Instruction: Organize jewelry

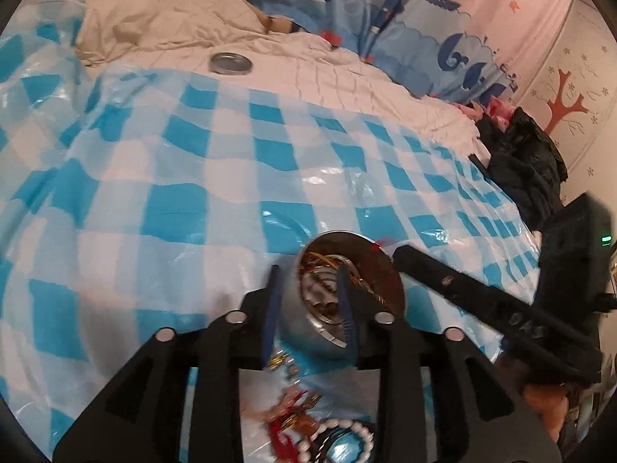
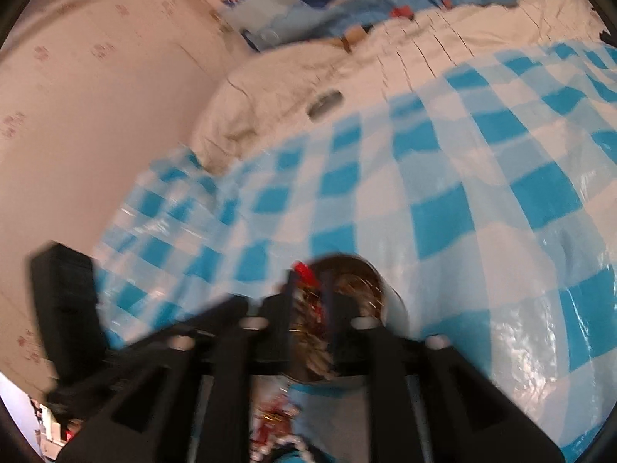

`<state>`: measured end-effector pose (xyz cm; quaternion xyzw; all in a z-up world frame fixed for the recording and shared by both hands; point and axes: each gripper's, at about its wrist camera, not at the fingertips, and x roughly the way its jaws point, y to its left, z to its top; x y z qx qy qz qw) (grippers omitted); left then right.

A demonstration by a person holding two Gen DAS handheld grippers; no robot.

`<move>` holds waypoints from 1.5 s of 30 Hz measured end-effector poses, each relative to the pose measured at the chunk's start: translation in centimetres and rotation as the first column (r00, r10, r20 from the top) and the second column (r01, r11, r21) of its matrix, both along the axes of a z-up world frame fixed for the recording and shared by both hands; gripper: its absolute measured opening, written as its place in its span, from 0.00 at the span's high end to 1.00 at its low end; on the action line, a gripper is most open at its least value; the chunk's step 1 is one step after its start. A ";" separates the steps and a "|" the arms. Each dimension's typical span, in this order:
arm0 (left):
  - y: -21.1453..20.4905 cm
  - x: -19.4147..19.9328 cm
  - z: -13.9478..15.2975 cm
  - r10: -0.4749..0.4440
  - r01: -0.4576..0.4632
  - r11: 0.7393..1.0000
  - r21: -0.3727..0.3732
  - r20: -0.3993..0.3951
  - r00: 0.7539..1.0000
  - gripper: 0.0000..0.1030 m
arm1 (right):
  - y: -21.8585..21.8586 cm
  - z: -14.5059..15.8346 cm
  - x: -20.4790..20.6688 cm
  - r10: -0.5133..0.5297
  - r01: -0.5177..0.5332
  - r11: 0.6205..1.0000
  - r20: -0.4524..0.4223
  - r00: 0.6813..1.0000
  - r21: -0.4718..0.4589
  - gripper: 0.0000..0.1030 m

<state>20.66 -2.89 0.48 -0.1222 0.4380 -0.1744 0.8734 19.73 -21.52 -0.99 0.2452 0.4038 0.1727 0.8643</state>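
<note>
– Jewelry first: where does it lie?

– Nearest me, under my left gripper (image 1: 308, 305), a loose heap sits on the checked sheet (image 1: 154, 193): a white bead bracelet (image 1: 335, 430) around something blue, and red threads (image 1: 283, 430) with bits of gold. More jewelry (image 1: 327, 266), gold wire and chains, fills the round tin (image 1: 304, 320) just beyond the heap.

– How does the tin stand?

– Tilted, with its mouth turned up and to the right. Its left wall is between my left fingers (image 1: 270, 316): one outside the wall, the other inside the mouth.

– Are those jaws clamped?

– No, they stand partly apart, with the wall loose in the gap.

– And your right gripper (image 2: 308, 289)?

– It comes in from the right, its tips at the tin's right rim. Its own view is blurred. The jaws show a narrow gap, and I see nothing held in it. A small red piece (image 2: 304, 270) sits right at the tips, on the rim; whether it touches them I cannot tell.

– Farther off?

– Bare checked sheet, then a cream bedspread (image 1: 347, 77) with the tin's lid (image 1: 230, 63) lying flat on it, well apart from the tin. Beyond are a cream pillow (image 1: 166, 11) on the left, a whale-print curtain (image 1: 385, 7) and a black bag (image 1: 520, 154) at the far right.
</note>
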 end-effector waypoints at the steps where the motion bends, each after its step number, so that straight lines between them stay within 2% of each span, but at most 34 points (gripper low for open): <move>1: 0.5 0.0 0.0 0.005 -0.005 1.000 0.007 -0.002 1.000 0.67 | -0.1 -0.2 -0.1 -0.017 0.017 1.000 -0.003 1.000 -0.003 0.58; 6: 2.5 -1.4 -0.5 0.012 -0.010 0.996 0.084 -0.021 1.000 0.58 | -0.6 1.0 -1.7 -0.029 0.030 0.999 0.034 0.999 -0.020 0.58; 7: 2.6 -1.6 -0.8 0.008 -0.005 0.995 0.104 -0.024 1.000 0.57 | -1.0 1.2 -2.4 -0.037 0.037 0.999 0.039 0.999 -0.020 0.55; 9: 2.5 -1.8 -1.3 0.001 0.003 0.990 0.142 -0.031 1.000 0.56 | -1.6 1.5 -3.4 -0.057 0.058 0.998 0.039 0.998 -0.025 0.50; 13: 1.7 -2.0 -2.7 -0.018 0.025 0.974 0.223 -0.037 0.999 0.55 | -2.5 1.3 -3.7 -0.088 0.088 0.996 0.010 0.996 -0.014 0.49; 16: 0.7 -1.9 -3.7 -0.039 0.048 0.960 0.277 -0.039 0.999 0.55 | -2.4 1.4 -3.8 -0.085 0.085 0.996 0.009 0.996 -0.003 0.49; 20: 0.0 -1.7 -5.1 -0.054 0.067 0.951 0.303 -0.051 0.997 0.55 | -2.0 1.6 -4.0 -0.066 0.066 0.998 0.015 0.998 0.007 0.46; 25: -0.7 -2.1 -5.6 -0.076 0.079 0.927 0.367 -0.022 0.997 0.55 | -1.7 1.8 -4.2 -0.054 0.053 0.998 0.017 0.998 0.020 0.42; 28: -0.7 -2.4 -5.7 -0.077 0.076 0.903 0.422 -0.014 0.997 0.61 | -1.5 2.1 -4.2 -0.045 0.044 0.999 0.021 0.999 0.024 0.41; 30: -0.5 -2.6 -5.7 -0.078 0.079 0.901 0.426 -0.020 0.997 0.70 | -1.5 2.3 -4.4 -0.042 0.041 0.999 0.026 0.999 0.024 0.41; 32: -0.4 -2.8 -5.7 -0.097 0.104 0.900 0.424 -0.038 0.995 0.93 | -1.3 2.5 -4.5 -0.035 0.035 0.999 0.031 0.999 0.022 0.39; 37: -0.2 -3.7 -5.4 -0.122 0.131 0.908 0.397 -0.047 0.991 0.93 | -0.6 2.7 -4.7 -0.004 0.004 1.000 0.033 0.999 0.011 0.39; 40: 0.8 -3.9 -4.4 -0.093 0.094 0.915 0.392 -0.020 0.995 0.93 | 0.3 2.7 -4.8 0.048 -0.048 0.999 0.023 0.999 -0.002 0.39; 42: 2.1 -3.9 -3.6 -0.054 0.051 0.925 0.376 -0.004 0.999 0.93 | 1.6 2.6 -4.9 0.127 -0.127 0.992 0.015 0.992 -0.018 0.39; 45: 3.9 -3.8 -3.0 -0.010 0.008 0.936 0.351 0.003 1.000 0.93 | 5.1 1.9 -5.4 0.300 -0.301 0.952 -0.013 0.954 -0.058 0.39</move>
